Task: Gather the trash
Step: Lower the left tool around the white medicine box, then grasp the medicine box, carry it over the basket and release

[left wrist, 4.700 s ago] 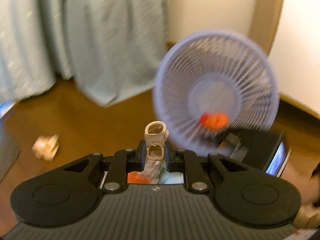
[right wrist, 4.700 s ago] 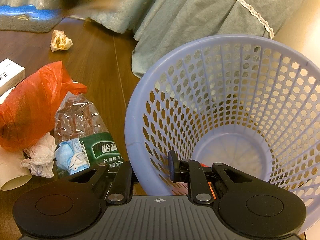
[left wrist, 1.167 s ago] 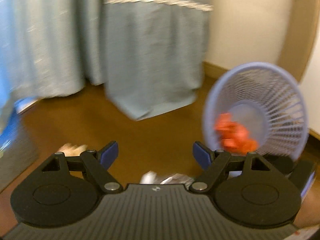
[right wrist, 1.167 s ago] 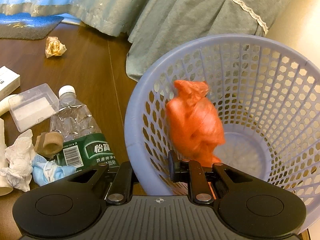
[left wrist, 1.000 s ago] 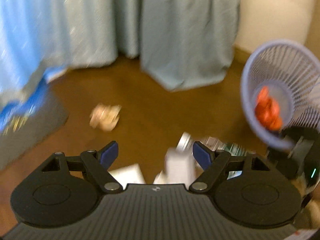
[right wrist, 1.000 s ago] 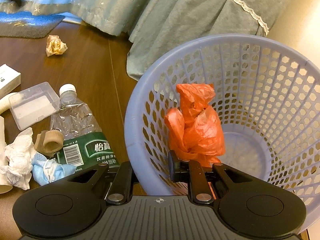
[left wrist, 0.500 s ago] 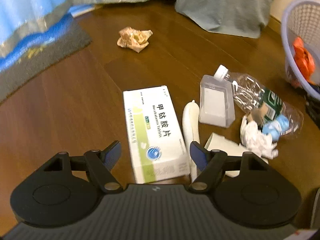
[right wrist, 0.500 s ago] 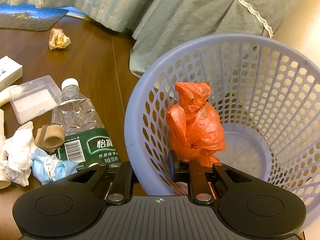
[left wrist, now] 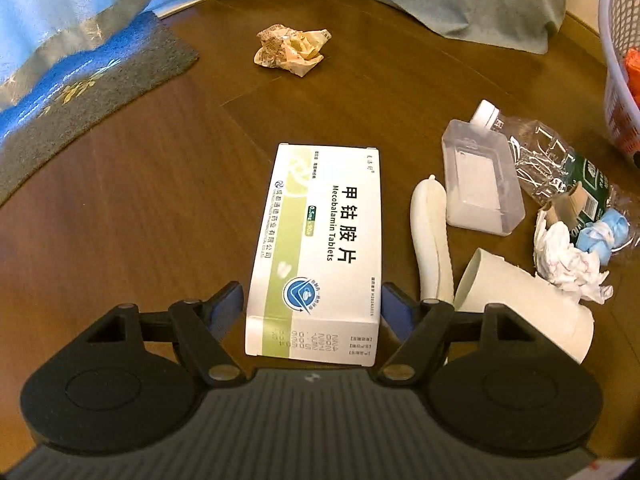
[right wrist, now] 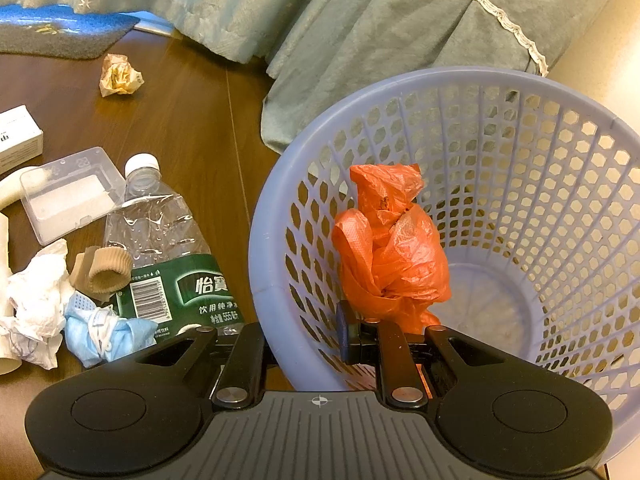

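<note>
A white and green tablet box (left wrist: pixel 320 240) lies flat on the wooden floor. My left gripper (left wrist: pixel 312 300) is low over its near end, open, with a blue pad close to each long side; I see no firm press. My right gripper (right wrist: pixel 304 344) is shut on the near rim of the lilac mesh basket (right wrist: pixel 520 160), which tilts toward me. An orange plastic bag (right wrist: pixel 392 256) rests inside the basket against its near wall. In the left wrist view the basket (left wrist: pixel 612 80) is at the far right edge.
Right of the box lie a white tube (left wrist: pixel 430 236), a clear plastic case (left wrist: pixel 480 184), a crushed water bottle (left wrist: pixel 552 160), a paper cup (left wrist: pixel 528 308), white tissue (left wrist: pixel 568 260) and a blue mask (left wrist: pixel 600 236). A crumpled wrapper (left wrist: pixel 292 50) lies farther off, a grey mat (left wrist: pixel 80 92) at left.
My left gripper swung away from the basket and came down over the tablet box, which now sits between its fingers. The orange bag settled in the basket. The right gripper kept still.
</note>
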`<state>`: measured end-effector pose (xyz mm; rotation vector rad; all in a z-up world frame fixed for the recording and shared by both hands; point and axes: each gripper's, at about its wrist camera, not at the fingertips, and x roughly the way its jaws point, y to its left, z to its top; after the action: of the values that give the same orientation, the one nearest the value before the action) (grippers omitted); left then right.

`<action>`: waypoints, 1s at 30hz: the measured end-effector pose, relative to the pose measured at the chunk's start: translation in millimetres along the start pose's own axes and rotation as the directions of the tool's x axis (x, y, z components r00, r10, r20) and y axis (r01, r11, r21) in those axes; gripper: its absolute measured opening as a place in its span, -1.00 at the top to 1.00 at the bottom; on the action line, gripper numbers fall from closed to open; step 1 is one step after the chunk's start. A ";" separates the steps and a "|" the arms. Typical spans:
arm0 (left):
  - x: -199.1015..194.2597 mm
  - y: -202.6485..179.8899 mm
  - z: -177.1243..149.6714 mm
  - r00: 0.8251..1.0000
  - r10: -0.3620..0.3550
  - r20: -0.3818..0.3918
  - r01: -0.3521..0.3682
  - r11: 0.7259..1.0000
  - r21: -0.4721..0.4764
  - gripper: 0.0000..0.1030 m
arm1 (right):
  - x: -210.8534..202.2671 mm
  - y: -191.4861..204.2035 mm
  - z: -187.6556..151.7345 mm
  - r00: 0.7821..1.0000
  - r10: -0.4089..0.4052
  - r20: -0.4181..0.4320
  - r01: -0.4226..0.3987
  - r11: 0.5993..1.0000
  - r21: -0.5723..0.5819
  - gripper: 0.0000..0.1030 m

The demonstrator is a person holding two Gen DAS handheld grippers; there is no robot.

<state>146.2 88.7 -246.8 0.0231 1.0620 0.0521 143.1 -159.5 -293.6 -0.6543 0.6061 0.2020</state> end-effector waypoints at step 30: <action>-40.0 -8.7 22.7 0.995 -0.058 0.081 0.054 0.998 0.043 -0.29 | -0.2 1.0 0.6 1.000 0.000 0.000 0.000 1.000 0.003 0.73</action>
<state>146.9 78.0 -201.2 0.0320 0.9803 -0.0211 142.8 -158.3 -293.7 -0.6519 0.6057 0.2009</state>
